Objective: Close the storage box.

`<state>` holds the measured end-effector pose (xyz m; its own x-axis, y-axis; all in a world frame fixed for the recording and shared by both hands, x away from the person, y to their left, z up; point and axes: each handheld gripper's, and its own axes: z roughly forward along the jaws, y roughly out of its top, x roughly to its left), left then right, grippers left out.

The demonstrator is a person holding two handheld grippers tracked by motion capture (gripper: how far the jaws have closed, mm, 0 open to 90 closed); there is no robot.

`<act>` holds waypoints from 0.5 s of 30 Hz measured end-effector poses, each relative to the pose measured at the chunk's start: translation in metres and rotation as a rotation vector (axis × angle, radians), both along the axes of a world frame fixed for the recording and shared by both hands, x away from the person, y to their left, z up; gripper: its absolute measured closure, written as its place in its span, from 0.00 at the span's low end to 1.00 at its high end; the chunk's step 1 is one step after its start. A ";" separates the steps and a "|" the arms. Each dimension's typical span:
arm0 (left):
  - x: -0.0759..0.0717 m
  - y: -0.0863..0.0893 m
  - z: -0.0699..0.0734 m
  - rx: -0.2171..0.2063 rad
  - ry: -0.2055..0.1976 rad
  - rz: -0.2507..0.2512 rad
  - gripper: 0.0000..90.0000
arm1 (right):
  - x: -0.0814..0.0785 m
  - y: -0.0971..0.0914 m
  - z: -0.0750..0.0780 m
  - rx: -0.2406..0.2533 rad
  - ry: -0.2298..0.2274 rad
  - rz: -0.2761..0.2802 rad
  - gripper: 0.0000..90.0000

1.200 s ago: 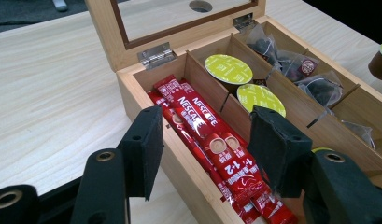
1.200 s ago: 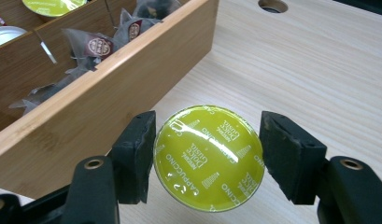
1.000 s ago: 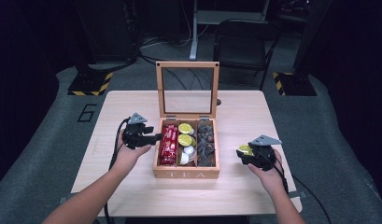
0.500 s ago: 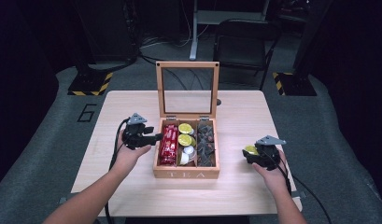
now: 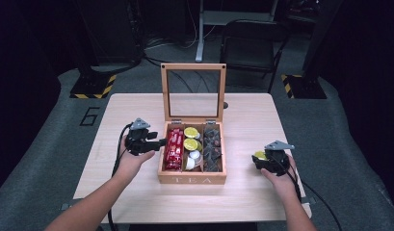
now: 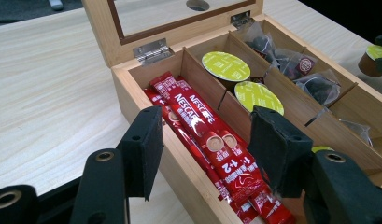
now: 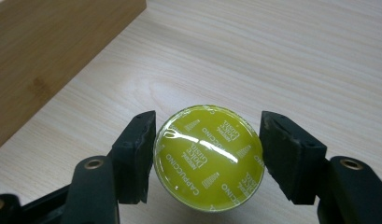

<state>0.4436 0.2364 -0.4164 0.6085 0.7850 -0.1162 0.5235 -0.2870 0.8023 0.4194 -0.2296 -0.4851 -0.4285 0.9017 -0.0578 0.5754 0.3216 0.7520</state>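
Observation:
An open wooden tea box (image 5: 192,179) stands mid-table with its glass lid up. It holds red Nescafe sticks (image 5: 174,149) on the left, green-lidded capsules (image 5: 190,132) in the middle and dark tea bags (image 5: 213,147) on the right. My left gripper (image 5: 158,143) is open at the box's left wall (image 6: 128,93); one jaw is outside it, the other hangs over the red sticks (image 6: 202,135). My right gripper (image 7: 207,158) is shut on a green Cappuccino capsule (image 7: 208,156), just above the table to the right of the box (image 7: 48,46). The same capsule (image 5: 260,155) shows at the gripper's tips in the high view.
The raised lid (image 5: 193,91) stands at the back of the box. Bare tabletop (image 5: 252,120) lies on both sides of the box. A dark chair (image 5: 250,45) and floor stands sit beyond the far edge.
My right gripper has drifted slightly to the right with the capsule in it. The left gripper has stayed at the box.

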 end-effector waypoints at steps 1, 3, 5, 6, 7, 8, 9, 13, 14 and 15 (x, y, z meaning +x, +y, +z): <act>0.000 0.000 0.000 -0.001 -0.002 -0.001 0.50 | 0.000 0.000 -0.002 0.004 0.000 -0.015 0.41; 0.000 -0.001 0.000 -0.003 0.002 -0.002 0.50 | 0.001 0.000 -0.004 -0.003 0.009 -0.021 0.41; 0.000 -0.001 0.000 -0.002 0.002 -0.003 0.50 | 0.002 0.000 -0.006 -0.001 0.015 -0.020 0.41; 0.000 -0.001 0.000 -0.003 0.003 -0.001 0.50 | 0.003 0.000 -0.006 -0.009 0.023 -0.025 0.41; 0.000 -0.001 0.000 -0.004 0.004 0.000 0.50 | 0.003 0.000 -0.007 -0.009 0.023 -0.028 0.41; 0.000 -0.001 0.000 -0.004 0.002 -0.001 0.50 | 0.003 -0.001 -0.007 -0.012 0.027 -0.021 0.41; 0.000 -0.001 -0.001 -0.005 -0.003 0.004 0.50 | 0.003 -0.001 -0.008 -0.011 0.031 -0.020 0.41; 0.000 -0.002 -0.001 -0.004 0.009 -0.009 0.50 | 0.004 -0.001 -0.010 -0.018 0.046 -0.023 0.41; 0.000 -0.003 -0.002 -0.003 0.001 -0.001 0.50 | 0.004 -0.001 -0.011 -0.019 0.038 -0.023 0.41; 0.000 -0.003 -0.002 -0.002 0.002 -0.002 0.50 | 0.004 -0.001 -0.011 -0.021 0.037 -0.028 0.41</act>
<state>0.4431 0.2333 -0.4183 0.6102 0.7833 -0.1187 0.5240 -0.2867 0.8020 0.4234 -0.2308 -0.4962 -0.4055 0.9120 -0.0618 0.6115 0.3208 0.7233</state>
